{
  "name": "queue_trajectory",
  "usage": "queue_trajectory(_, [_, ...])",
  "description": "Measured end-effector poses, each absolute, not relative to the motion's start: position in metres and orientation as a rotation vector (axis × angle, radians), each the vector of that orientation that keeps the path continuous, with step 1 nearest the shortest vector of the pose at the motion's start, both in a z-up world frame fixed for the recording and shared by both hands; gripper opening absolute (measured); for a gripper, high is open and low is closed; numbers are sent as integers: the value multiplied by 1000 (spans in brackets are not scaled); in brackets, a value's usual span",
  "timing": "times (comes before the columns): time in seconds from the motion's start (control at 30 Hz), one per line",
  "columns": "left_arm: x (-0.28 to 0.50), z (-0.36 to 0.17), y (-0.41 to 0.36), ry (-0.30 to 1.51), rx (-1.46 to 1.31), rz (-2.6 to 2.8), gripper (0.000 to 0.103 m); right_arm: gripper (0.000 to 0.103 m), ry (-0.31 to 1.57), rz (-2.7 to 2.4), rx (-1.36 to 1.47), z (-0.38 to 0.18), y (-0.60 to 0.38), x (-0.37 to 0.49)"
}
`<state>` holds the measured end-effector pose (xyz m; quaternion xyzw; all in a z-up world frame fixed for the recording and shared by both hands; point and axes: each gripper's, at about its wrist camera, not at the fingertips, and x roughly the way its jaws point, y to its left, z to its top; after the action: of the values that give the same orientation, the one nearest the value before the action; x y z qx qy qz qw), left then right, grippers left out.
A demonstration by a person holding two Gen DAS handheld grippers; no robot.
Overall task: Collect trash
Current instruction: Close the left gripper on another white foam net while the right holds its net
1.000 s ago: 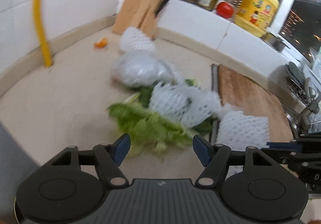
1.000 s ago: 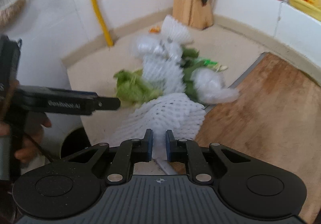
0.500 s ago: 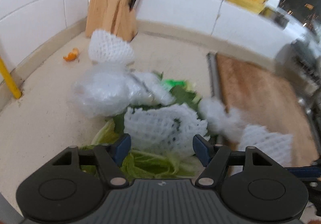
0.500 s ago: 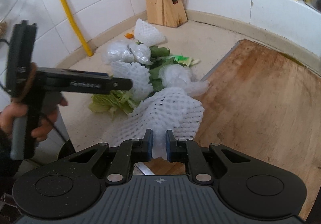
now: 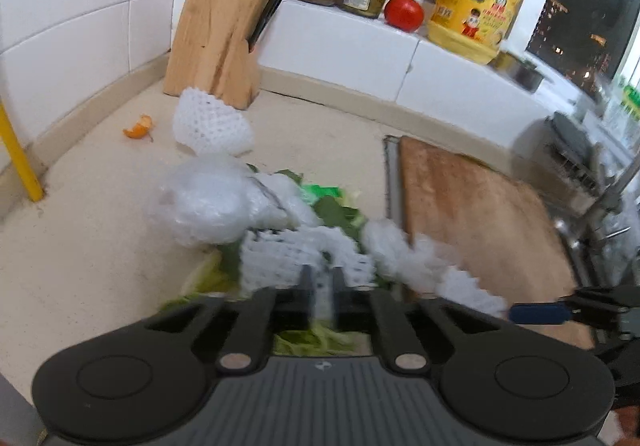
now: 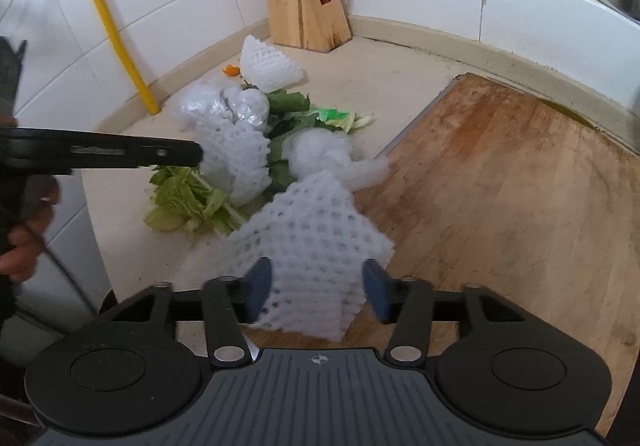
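We find the left claw (image 5: pixel 320 288) drawn narrow, its jaws having just been closing, with a strip of white foam net (image 5: pixel 296 258) between the fingers (image 5: pixel 306 284); blur keeps us from confirming that the pads press on it. That net lies on green leaves (image 5: pixel 308 338) directly under and ahead of this claw. Just beyond it sits a crumpled clear plastic bag (image 5: pixel 200 206), and further ahead a second foam net (image 5: pixel 210 122) near the knife block (image 5: pixel 218 38), with an orange peel scrap (image 5: pixel 139 126) to its left.

The right claw (image 6: pixel 316 288) stands wide — its jaws have just been opening — and a large foam net sleeve (image 6: pixel 316 238) lies between the blue pads (image 6: pixel 258 282), not gripped by them. This sleeve rests across the edge of the wooden cutting board (image 6: pixel 500 182), which extends to the right of the claw. Ahead and left of it the remaining waste is heaped on the beige surface (image 6: pixel 132 202): leaves, netting, plastic. The left claw enters this view from the left, held by a hand (image 6: pixel 24 230).
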<state>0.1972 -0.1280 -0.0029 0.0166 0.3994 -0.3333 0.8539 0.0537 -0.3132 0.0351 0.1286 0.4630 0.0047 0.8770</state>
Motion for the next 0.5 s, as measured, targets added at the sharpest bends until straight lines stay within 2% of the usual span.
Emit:
queue_trajectory(0.03, [202, -7, -130, 850, 43, -695, 42, 71, 959, 5, 268, 35, -314, 54])
queue_trajectory(0.07, [205, -13, -132, 858, 46, -686, 46, 74, 956, 1, 267, 35, -313, 54])
queue_trajectory(0.17, [212, -26, -143, 880, 52, -701, 48, 82, 968, 8, 270, 30, -310, 58])
queue_trajectory(0.23, [217, -35, -152, 894, 69, -714, 63, 83, 975, 16, 259, 26, -305, 60])
queue_trajectory(0.43, [223, -38, -155, 874, 20, -663, 62, 85, 1011, 1, 221, 11, -294, 70])
queue_trajectory(0.47, [224, -37, -157, 871, 28, -657, 60, 84, 1010, 3, 224, 11, -292, 70])
queue_trajectory(0.5, [226, -38, -161, 879, 44, -651, 49, 82, 1000, 6, 231, 11, -292, 69])
